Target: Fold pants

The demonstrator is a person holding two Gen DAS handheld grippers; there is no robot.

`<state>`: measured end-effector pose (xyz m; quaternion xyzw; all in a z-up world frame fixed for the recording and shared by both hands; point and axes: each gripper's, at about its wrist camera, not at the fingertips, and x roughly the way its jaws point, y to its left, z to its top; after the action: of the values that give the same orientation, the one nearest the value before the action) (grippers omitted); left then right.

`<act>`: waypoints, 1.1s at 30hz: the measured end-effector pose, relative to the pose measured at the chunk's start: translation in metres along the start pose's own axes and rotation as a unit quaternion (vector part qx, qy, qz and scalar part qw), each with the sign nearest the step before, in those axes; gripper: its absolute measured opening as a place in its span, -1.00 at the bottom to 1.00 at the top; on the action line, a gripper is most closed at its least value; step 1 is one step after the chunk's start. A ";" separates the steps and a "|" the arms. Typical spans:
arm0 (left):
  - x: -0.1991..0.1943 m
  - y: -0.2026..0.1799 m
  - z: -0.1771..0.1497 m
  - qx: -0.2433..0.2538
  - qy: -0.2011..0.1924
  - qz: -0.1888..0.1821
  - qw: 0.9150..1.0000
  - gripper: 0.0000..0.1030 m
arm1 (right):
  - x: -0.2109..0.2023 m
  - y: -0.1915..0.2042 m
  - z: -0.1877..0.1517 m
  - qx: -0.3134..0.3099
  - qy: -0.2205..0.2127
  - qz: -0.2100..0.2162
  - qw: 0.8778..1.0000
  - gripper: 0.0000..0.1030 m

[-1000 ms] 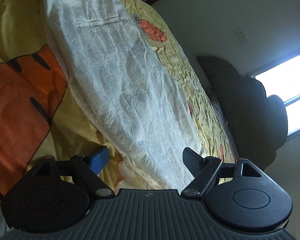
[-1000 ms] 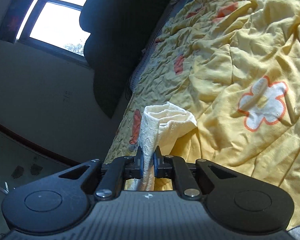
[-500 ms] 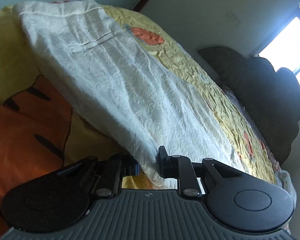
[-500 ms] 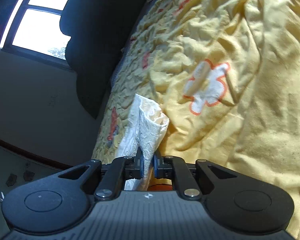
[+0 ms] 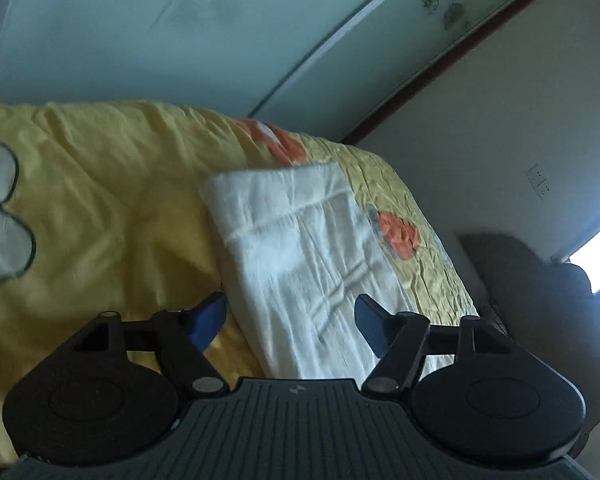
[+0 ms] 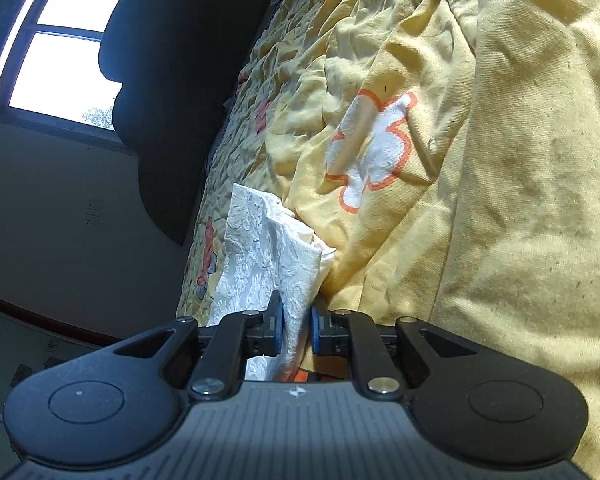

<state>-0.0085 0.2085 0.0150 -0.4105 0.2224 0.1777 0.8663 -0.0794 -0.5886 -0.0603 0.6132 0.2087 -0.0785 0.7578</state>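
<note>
White textured pants [image 5: 300,248] lie in a long strip on the yellow bedcover [image 5: 100,200], waistband at the far end. My left gripper [image 5: 289,300] hovers over their near end. Its jaws are opening: the blue pads stand well apart on either side of the cloth and do not press it. In the right wrist view a bunched fold of the pants [image 6: 260,248] stands up between the pads of my right gripper [image 6: 297,312], low over the bedcover [image 6: 500,200]. Its jaws are starting to open, with the cloth still pinched between them.
A dark padded headboard [image 5: 540,300] [image 6: 180,80] stands at the head of the bed below a bright window [image 6: 68,48]. A wall socket [image 5: 538,186] and a frosted glass panel [image 5: 180,20] lie beyond the bed's far edge. The bedcover is creased, with flower prints [image 6: 376,152].
The left gripper shut on the pants' edge, swung across the bed, and now stands open over them. The right gripper sank toward the bedcover with its fold, and its pads have parted slightly.
</note>
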 end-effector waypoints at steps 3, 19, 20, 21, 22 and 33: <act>0.015 -0.007 0.011 0.069 0.016 0.031 0.997 -0.88 | 0.000 0.001 -0.001 0.007 -0.004 -0.003 1.000 -0.77; 0.013 -0.014 0.004 0.222 0.024 0.058 0.973 -0.71 | 0.010 0.012 -0.003 -0.011 0.003 -0.018 1.000 -0.78; 0.010 -0.014 0.005 0.226 0.026 0.053 0.972 -0.53 | 0.009 0.009 -0.002 -0.002 0.002 -0.014 1.000 -0.77; 0.005 -0.014 0.006 0.228 0.027 0.052 0.972 -0.25 | 0.008 0.007 -0.002 0.006 0.001 -0.011 1.000 -0.77; -0.002 -0.015 0.007 0.229 0.017 0.067 0.971 -0.12 | 0.006 0.005 -0.002 0.015 -0.002 -0.006 1.000 -0.75; -0.077 -0.100 -0.029 0.298 -0.062 -0.049 0.951 0.36 | -0.027 0.003 0.007 0.037 -0.031 -0.002 0.999 0.35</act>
<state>-0.0303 0.1158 0.1029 -0.1325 0.1907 0.0853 0.9689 -0.1009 -0.5983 -0.0450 0.6376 0.1827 -0.1067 0.7408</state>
